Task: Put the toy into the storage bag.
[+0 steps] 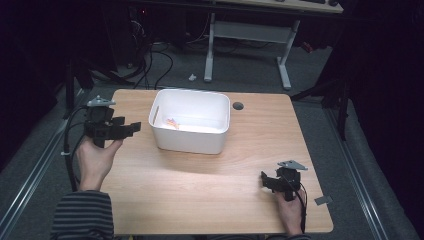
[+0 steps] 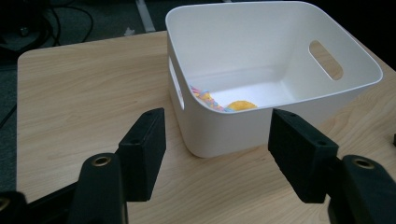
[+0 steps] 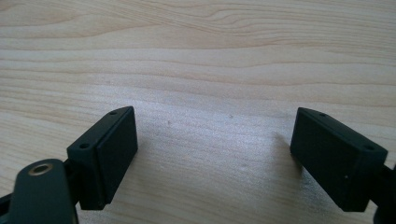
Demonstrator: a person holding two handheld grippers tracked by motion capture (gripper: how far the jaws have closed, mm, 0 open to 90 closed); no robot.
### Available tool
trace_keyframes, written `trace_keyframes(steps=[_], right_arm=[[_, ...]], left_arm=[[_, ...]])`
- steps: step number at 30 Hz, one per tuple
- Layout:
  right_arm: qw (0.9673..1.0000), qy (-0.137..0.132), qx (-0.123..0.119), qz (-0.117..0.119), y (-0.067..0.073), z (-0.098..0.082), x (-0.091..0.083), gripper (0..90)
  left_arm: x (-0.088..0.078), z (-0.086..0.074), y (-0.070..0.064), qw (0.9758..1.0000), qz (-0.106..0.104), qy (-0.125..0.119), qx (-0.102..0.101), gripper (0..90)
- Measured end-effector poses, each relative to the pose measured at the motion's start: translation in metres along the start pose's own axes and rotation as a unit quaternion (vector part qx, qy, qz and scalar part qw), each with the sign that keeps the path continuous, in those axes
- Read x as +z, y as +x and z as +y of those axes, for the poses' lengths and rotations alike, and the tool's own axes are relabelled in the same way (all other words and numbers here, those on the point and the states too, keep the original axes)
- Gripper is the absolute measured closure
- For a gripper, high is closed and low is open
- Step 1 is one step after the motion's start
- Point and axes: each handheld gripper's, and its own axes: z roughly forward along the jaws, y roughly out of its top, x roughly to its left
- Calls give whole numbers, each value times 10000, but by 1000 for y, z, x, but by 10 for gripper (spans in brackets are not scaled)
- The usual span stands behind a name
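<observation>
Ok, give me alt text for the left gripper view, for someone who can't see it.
A white plastic bin with cut-out handles sits on a light wooden table, with small orange and multicoloured items on its floor. The left gripper points at it, jaws open, nothing between them.

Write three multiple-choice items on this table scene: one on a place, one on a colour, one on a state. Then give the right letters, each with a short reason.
1. Where does the bin stand on the table?
A. toward the far edge
B. at the near right corner
C. under the right gripper

2. What colour is the bin?
A. blue
B. white
C. black

3. How do the jaws of the left gripper stand?
A. shut on the bin
B. shut on nothing
C. apart, holding nothing

Key: 1 A, the high view shows it past both hands. 2 B, walls and rim are white. 3 C, the left gripper view shows bare wood and the bin's corner between them.
</observation>
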Motion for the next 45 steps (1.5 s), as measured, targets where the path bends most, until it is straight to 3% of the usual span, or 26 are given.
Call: trace_keyframes(steps=[6, 13, 27, 32, 45], right_arm=[[10000, 6, 7, -3, 0, 0, 0, 148], [10000, 8, 10, -3, 0, 0, 0, 148], [10000, 8, 10, -4, 0, 0, 0, 148], [10000, 6, 10, -4, 0, 0, 0, 148], [10000, 10, 13, -1, 0, 0, 0, 148]], left_arm=[[-15, -16, 7, 9999, 23, -105, -67, 371], [-21, -31, 13, 9998, 157, 7, -135, 384], [-29, -63, 23, 9993, 153, -79, -330, 360], [-29, -72, 21, 9990, -25, -168, -423, 356], [-14, -92, 19, 9988, -4, -106, -469, 355]])
